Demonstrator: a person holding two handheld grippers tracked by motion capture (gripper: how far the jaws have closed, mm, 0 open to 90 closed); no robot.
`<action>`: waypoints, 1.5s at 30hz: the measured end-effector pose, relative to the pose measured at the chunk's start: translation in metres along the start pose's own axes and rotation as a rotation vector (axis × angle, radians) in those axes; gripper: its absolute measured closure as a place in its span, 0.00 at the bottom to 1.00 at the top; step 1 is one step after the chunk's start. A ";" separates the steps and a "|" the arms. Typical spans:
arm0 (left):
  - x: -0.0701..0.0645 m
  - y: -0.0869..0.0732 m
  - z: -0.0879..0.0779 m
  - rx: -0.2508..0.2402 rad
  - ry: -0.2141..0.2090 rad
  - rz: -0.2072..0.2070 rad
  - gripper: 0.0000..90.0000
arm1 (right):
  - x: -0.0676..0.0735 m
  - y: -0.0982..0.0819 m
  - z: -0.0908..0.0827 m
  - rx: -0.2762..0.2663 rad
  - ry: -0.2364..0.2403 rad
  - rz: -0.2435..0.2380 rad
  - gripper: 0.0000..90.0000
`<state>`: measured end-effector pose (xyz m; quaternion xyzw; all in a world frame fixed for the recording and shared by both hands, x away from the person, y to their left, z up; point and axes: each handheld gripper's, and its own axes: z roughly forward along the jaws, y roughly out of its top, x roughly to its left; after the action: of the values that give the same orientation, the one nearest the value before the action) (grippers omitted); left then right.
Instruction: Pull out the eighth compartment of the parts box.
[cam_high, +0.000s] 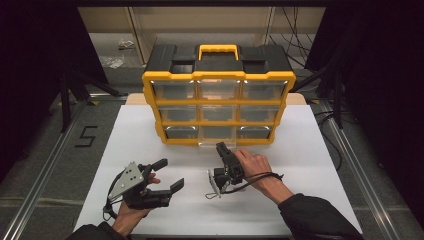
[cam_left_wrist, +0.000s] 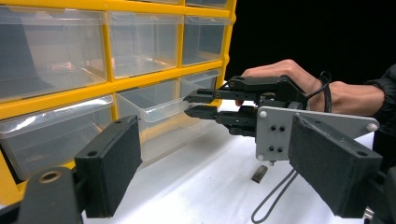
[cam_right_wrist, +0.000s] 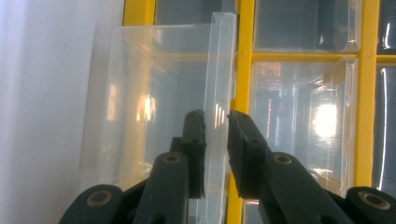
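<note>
A yellow-and-black parts organizer with clear drawers stands at the back middle of the white table. Its bottom middle drawer is pulled partway out; it also shows in the left gripper view. My right gripper is shut on that drawer's clear front wall, one jaw inside and one outside. From the left gripper view, the right gripper pinches the drawer's rim. My left gripper hovers open near the table's front left, holding nothing, its wide jaws turned toward the organizer.
White sheet covers the table in front of the organizer. A small dark piece lies on it under the right gripper, beside a looped cable. A "5" marking is on the floor at left. Metal rails run along both table sides.
</note>
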<state>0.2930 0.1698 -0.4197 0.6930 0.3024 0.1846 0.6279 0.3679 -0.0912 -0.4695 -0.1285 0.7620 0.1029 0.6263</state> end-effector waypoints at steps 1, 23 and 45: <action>0.000 0.000 0.000 0.000 0.000 -0.001 0.19 | 0.000 0.000 -0.001 -0.005 -0.001 0.000 0.86; 0.000 0.000 0.000 -0.002 0.001 -0.002 0.19 | 0.002 0.000 -0.013 -0.041 -0.002 -0.024 0.86; 0.000 0.000 0.000 -0.003 0.000 0.000 0.19 | 0.003 -0.002 -0.023 -0.069 0.006 -0.037 0.86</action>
<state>0.2930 0.1698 -0.4196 0.6921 0.3020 0.1852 0.6289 0.3466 -0.1010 -0.4682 -0.1647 0.7573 0.1171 0.6210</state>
